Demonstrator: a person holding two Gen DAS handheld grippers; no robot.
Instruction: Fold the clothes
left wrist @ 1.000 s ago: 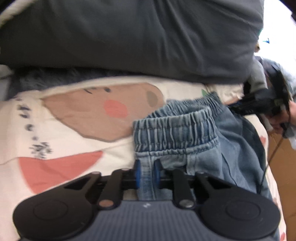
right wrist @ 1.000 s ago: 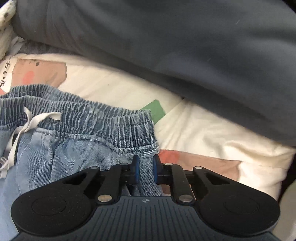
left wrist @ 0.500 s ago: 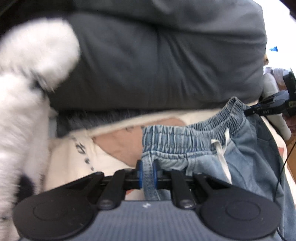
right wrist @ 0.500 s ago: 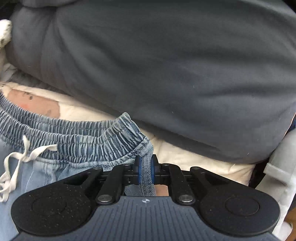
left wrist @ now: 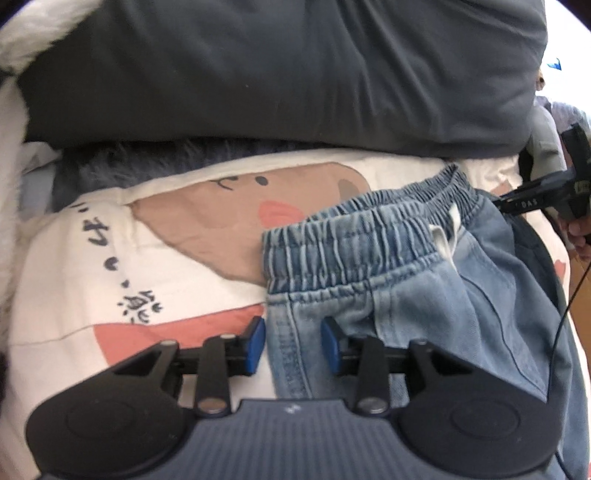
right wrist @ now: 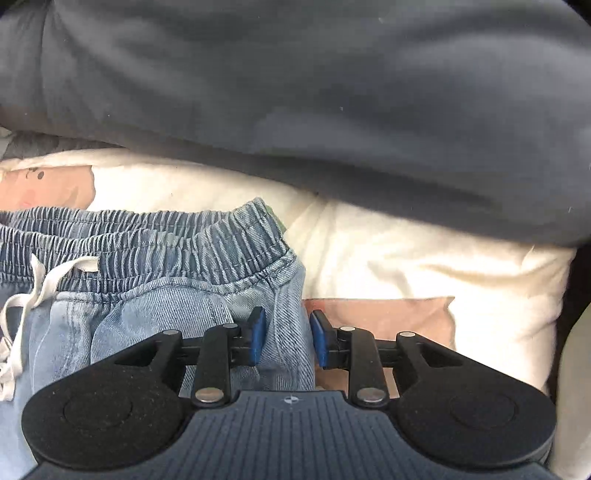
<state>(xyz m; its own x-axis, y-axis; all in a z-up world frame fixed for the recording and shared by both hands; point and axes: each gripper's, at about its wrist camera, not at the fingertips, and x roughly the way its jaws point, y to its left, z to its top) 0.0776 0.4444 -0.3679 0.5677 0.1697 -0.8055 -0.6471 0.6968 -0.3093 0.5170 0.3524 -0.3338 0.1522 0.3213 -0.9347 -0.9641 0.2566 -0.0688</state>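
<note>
Light blue denim pants [left wrist: 399, 273] with an elastic waistband and a white drawstring [left wrist: 443, 236] lie on a cream printed bedsheet [left wrist: 110, 258], waistband toward the far side. My left gripper [left wrist: 293, 345] is open, its blue pads on either side of the pants' left side seam. My right gripper [right wrist: 286, 339] is open, its pads on either side of the pants' [right wrist: 155, 266] right side seam just below the waistband. The drawstring [right wrist: 40, 280] also shows in the right wrist view. The right gripper's tip shows at the right edge of the left wrist view [left wrist: 535, 201].
A large dark grey pillow [left wrist: 280, 70] lies right behind the waistband, also filling the top of the right wrist view [right wrist: 314, 92]. White fluffy fabric [left wrist: 33, 33] sits at the far left. The bedsheet [right wrist: 424, 258] extends to the right of the pants.
Both grippers were shut on the pants' side seams and held the waistband up. Now both have opened and the pants lie flat on the sheet.
</note>
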